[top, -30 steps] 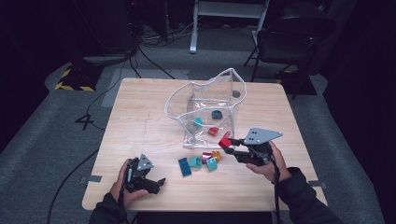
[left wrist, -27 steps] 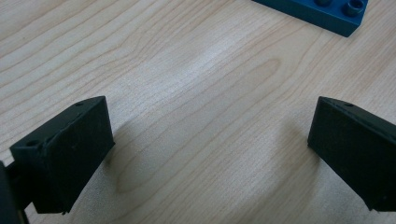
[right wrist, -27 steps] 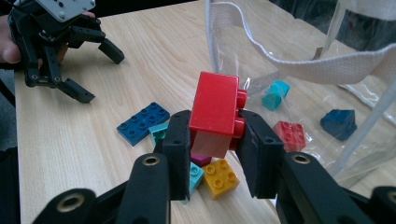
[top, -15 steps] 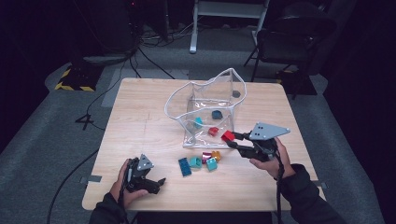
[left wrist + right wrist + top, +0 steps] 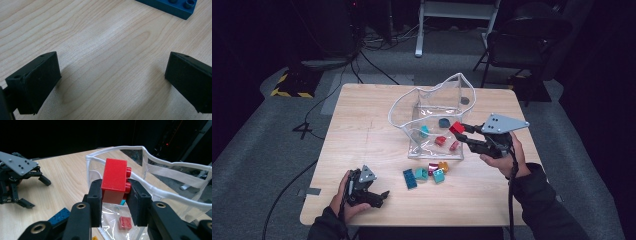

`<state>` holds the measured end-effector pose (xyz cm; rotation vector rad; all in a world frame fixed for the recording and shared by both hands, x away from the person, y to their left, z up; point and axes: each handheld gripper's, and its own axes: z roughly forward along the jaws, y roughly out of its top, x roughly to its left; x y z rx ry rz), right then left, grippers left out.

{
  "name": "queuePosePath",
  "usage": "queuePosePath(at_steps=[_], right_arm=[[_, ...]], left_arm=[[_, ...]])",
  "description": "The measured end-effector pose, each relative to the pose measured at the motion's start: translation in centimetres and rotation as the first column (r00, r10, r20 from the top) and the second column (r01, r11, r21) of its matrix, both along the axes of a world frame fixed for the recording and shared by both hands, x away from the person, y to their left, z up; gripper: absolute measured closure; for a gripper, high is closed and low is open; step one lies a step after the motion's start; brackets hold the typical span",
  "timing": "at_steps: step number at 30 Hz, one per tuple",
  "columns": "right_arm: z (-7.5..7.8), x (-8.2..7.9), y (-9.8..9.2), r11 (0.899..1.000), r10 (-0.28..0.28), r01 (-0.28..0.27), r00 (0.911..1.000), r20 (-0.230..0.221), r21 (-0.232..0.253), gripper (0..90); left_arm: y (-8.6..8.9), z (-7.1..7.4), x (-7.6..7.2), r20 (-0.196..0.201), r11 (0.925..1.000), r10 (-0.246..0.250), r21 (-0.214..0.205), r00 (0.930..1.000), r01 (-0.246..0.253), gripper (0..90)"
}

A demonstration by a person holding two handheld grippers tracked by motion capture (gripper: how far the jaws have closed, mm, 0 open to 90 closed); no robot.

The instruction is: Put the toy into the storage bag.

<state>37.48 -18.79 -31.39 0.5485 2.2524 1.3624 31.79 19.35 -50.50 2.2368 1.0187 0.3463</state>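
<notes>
Dim lab or studio, lone wooden table (image 5: pixel 362 125) on grey carpet (image 5: pixel 257 135), cables (image 5: pixel 362 55), hazard tape (image 5: pixel 289 92), black chair (image 5: pixel 522 40)

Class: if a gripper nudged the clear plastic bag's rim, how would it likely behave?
The clear bag would probably buckle, not slide: its white-edged rim already sags and waves. It looks thin and light, so it may well shift or tip, though the few blocks inside might steady it.

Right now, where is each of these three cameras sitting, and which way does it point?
High view: above the person's side, looking down at the table; forearms and both claws show.
Left gripper view: on the left claw, facing the tabletop.
Right gripper view: on the right claw, facing the clear bag.
Shared: the red brick.
</notes>
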Motion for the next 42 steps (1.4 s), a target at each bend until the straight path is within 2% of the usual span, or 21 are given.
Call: queuePosePath(at_steps=[13,21,29,35,42], right_arm=[[2.6,2.0,0.0,0.998,-0.053,0.052,0.9984,0.022,0.036,66.8],[3.2,3.7,0.5,0.996,-0.089,0.088,0.9960,0.011,0.031,66.9],[3.1,5.6,1.3,0.991,-0.136,0.136,0.9907,-0.004,0.008,66.9],[2.9,6.9,1.3,0.987,-0.161,0.162,0.9863,-0.034,0.014,66.9],[2.5,8.1,1.5,0.983,-0.185,0.186,0.9806,-0.064,0.000,66.9]], left_arm=[[0.0,0.0,0.0,0.000,1.0000,0.000,0.000,1.0000,0.000,0.2],[0.0,0.0,0.0,0.000,1.0000,0.000,0.000,1.0000,0.000,0.2],[0.0,0.0,0.0,0.000,1.0000,0.000,0.000,1.0000,0.000,0.2],[0.0,0.0,0.0,-0.002,1.0000,-0.001,0.000,1.0000,0.001,0.2],[0.0,0.0,0.0,-0.002,1.0000,-0.001,0.000,1.0000,0.001,0.2]])
